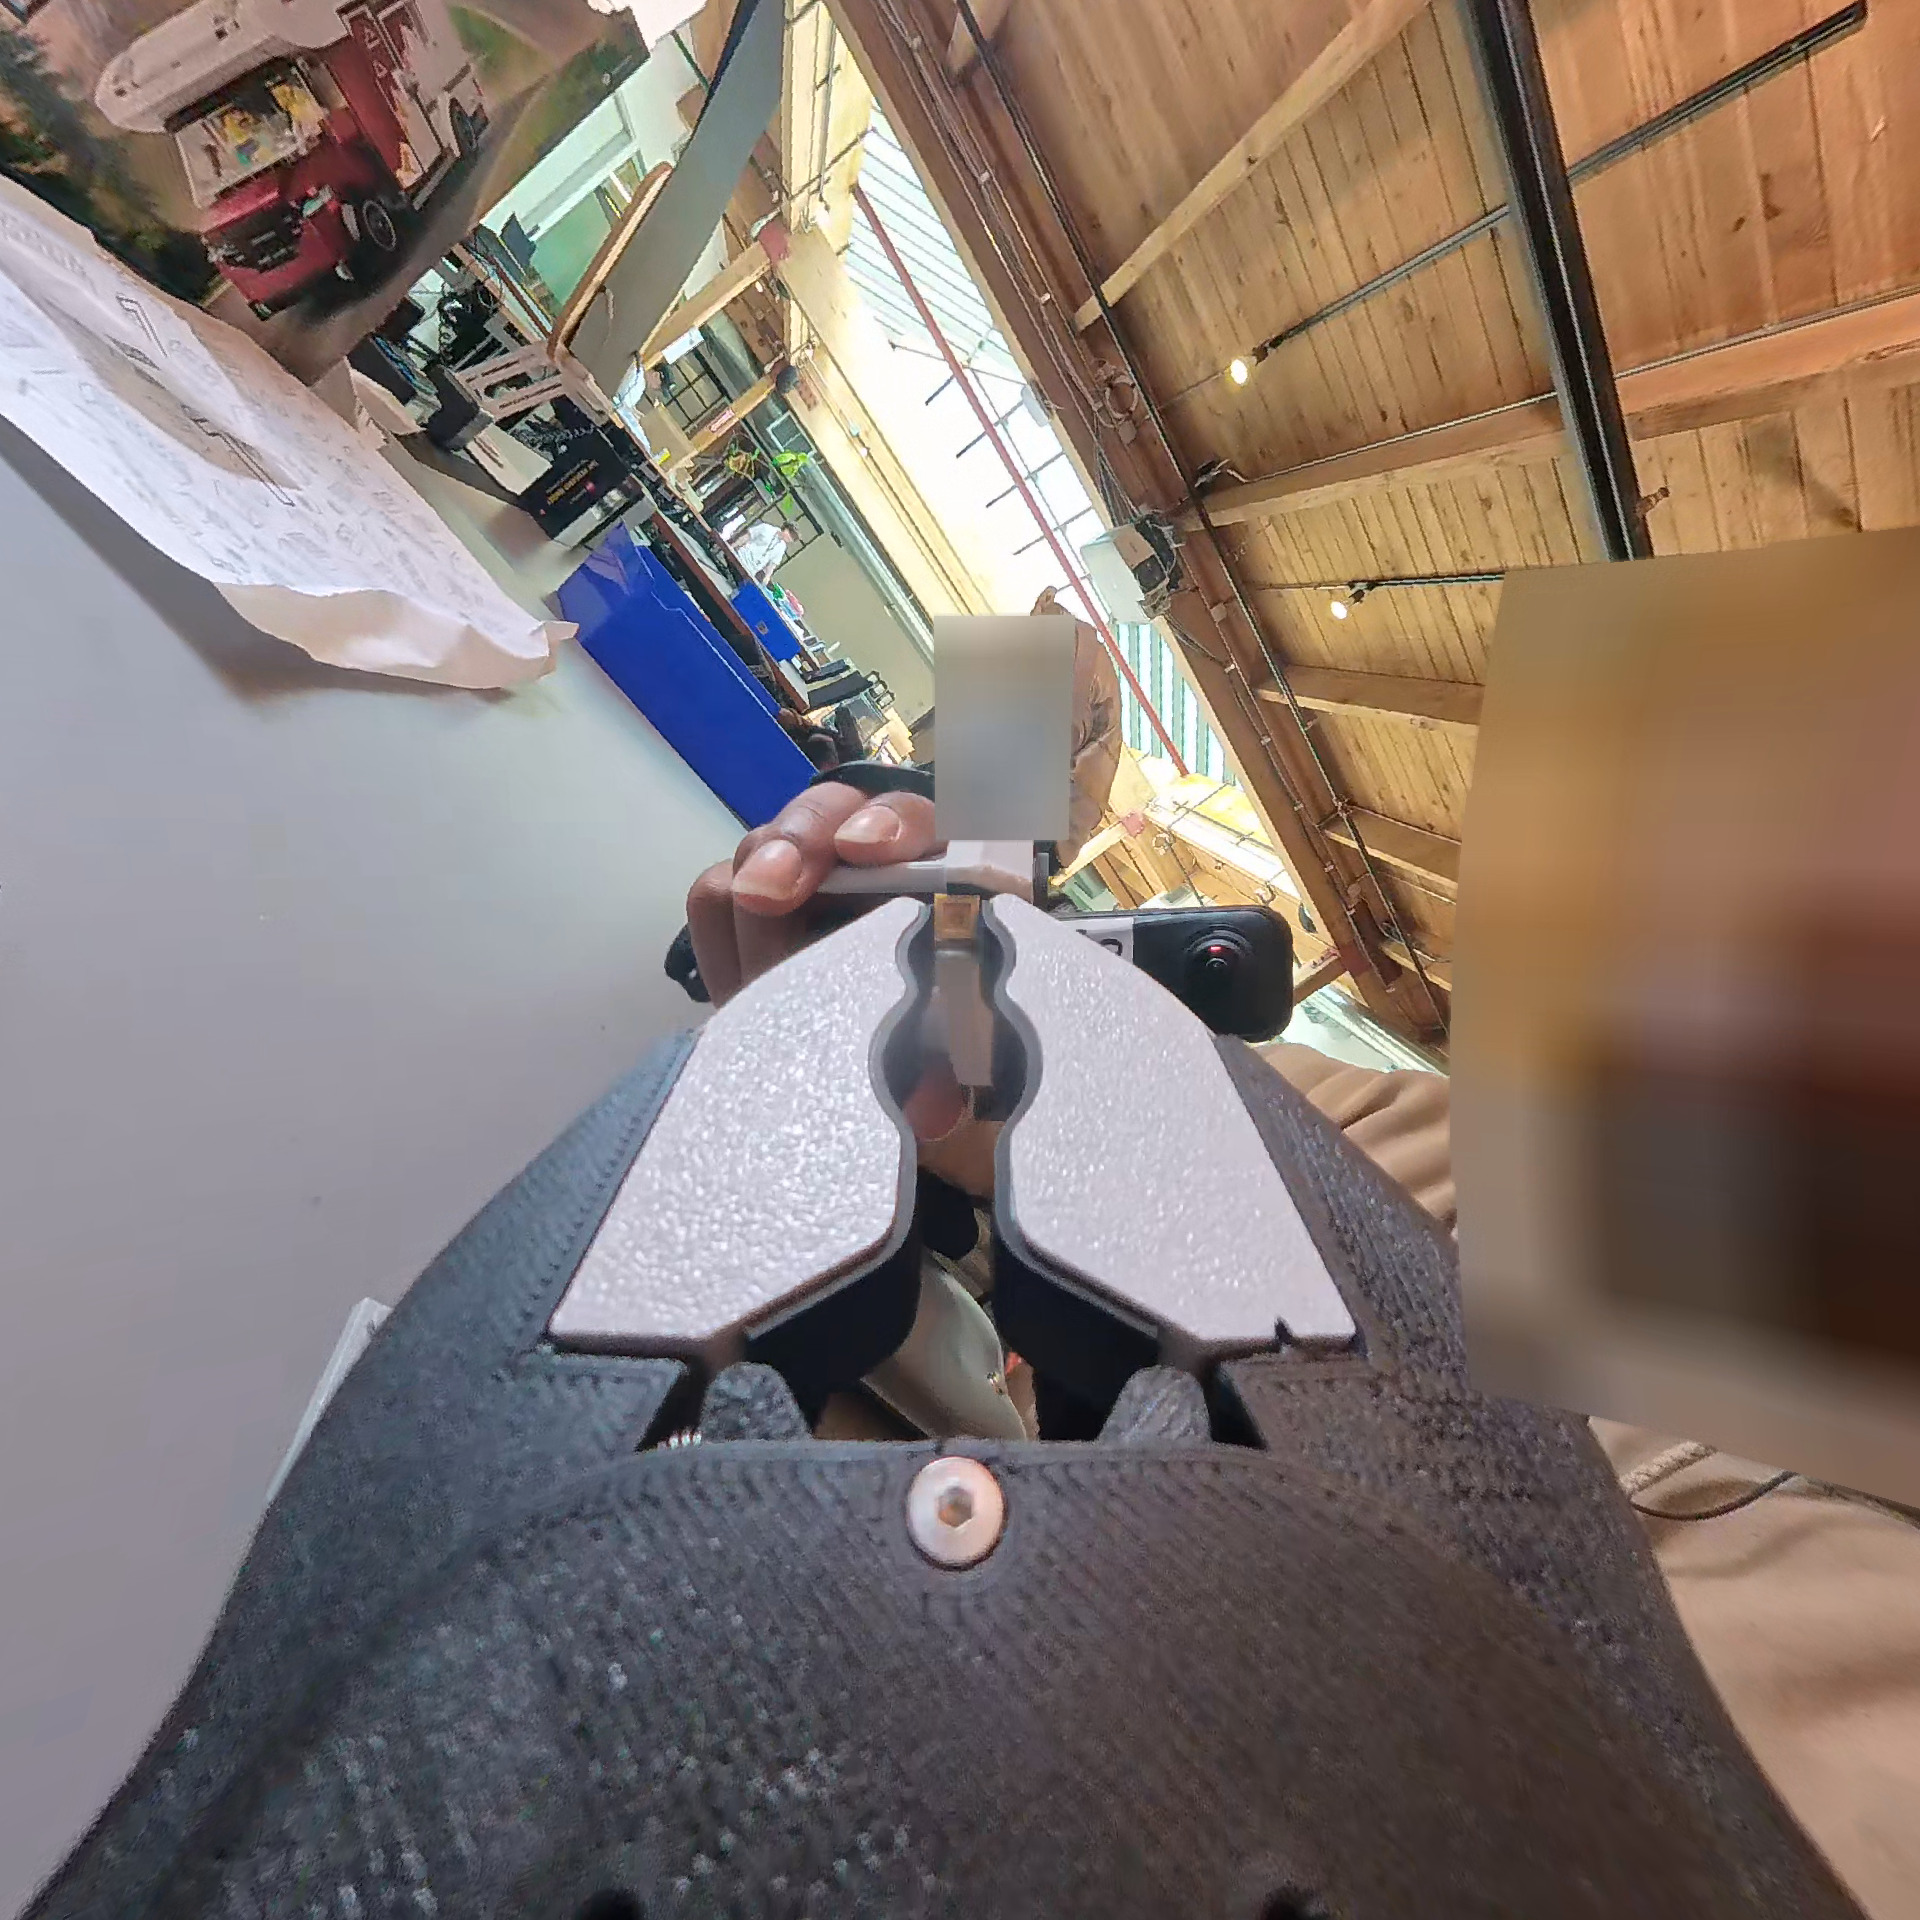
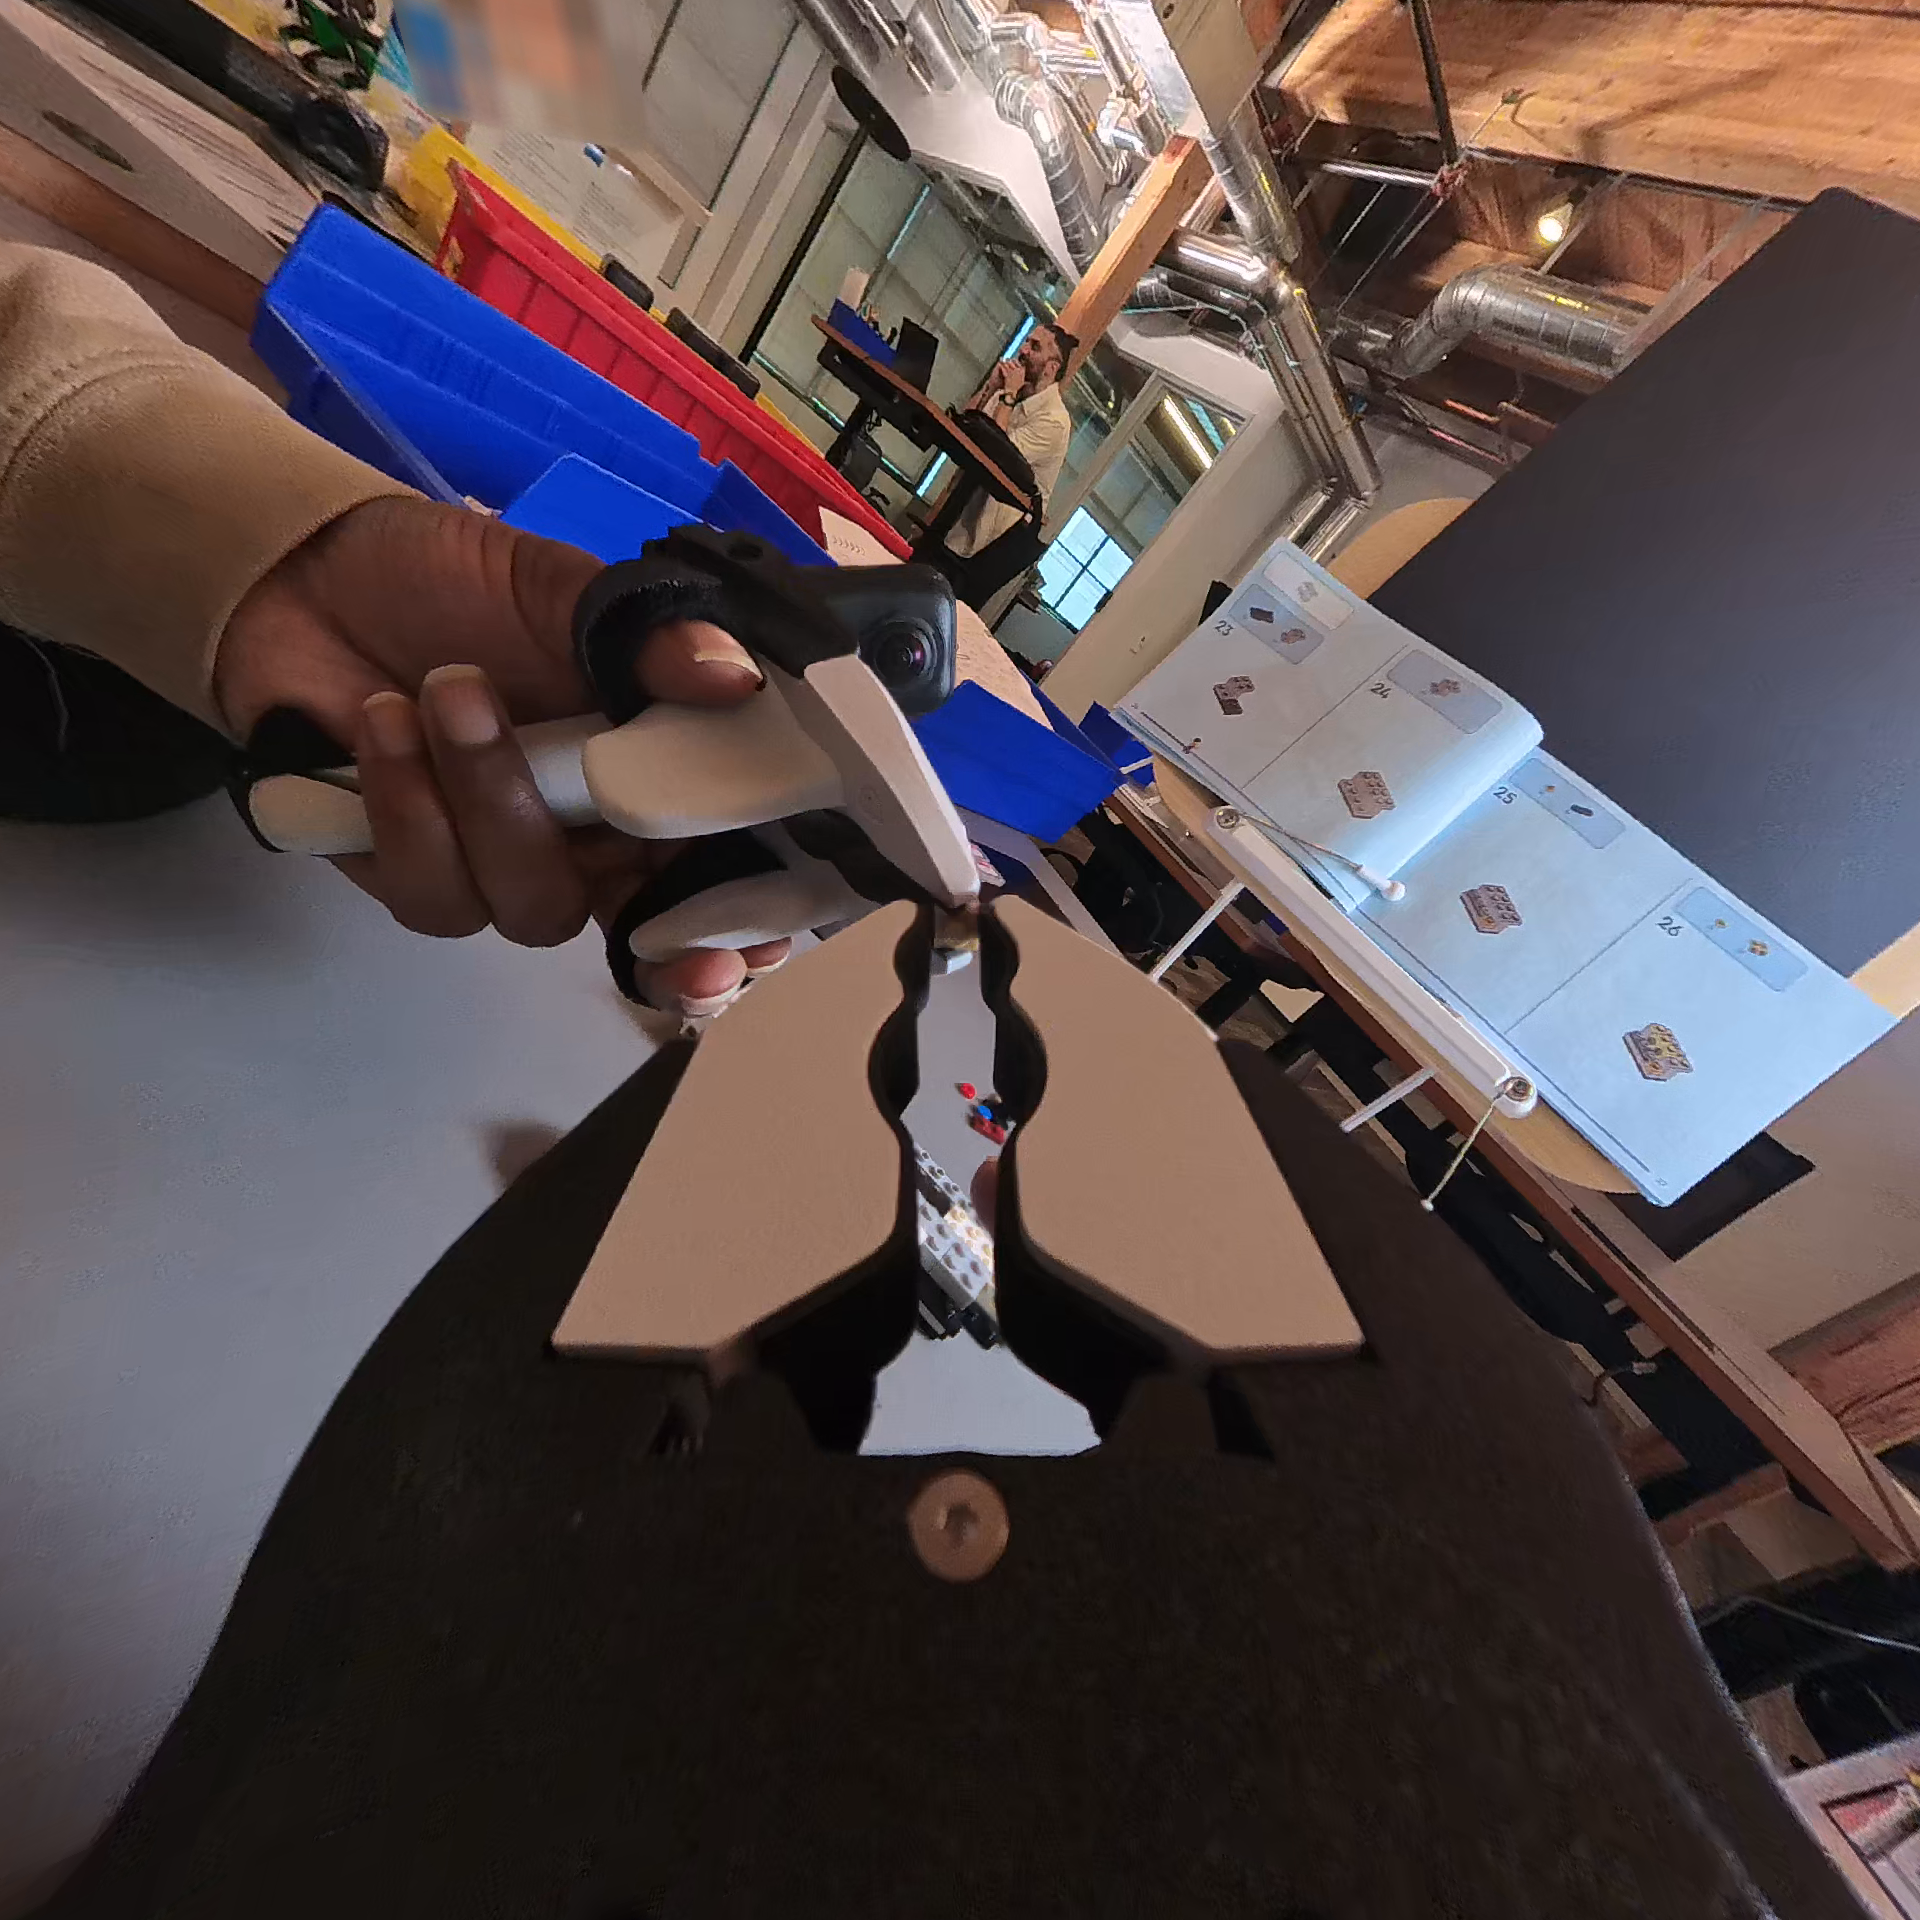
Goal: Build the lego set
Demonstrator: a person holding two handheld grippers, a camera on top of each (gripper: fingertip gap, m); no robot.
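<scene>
A small tan lego piece (image 1: pixel 956 921) sits between the tips of my left gripper (image 1: pixel 956 930), which is shut on it in the air above the grey table (image 1: pixel 260 935). My right gripper meets it tip to tip in the left wrist view (image 1: pixel 940 875), held by a hand. In the right wrist view the same tan piece (image 2: pixel 954 928) is pinched at the tips of my right gripper (image 2: pixel 954 920), and the left gripper's white fingers (image 2: pixel 894 790) touch it from above. Through the gap I see a white and grey lego assembly (image 2: pixel 951 1236) and small red and blue pieces (image 2: pixel 982 1114) on the table.
An open instruction booklet (image 2: pixel 1455 831) rests on a stand at the right. Blue bins (image 2: pixel 468 384) and a red bin (image 2: pixel 623 312) line the table's far side. A printed paper bag (image 1: pixel 208 447) and the set's box (image 1: pixel 291 156) lie far left. A person (image 2: pixel 1029 416) sits far back.
</scene>
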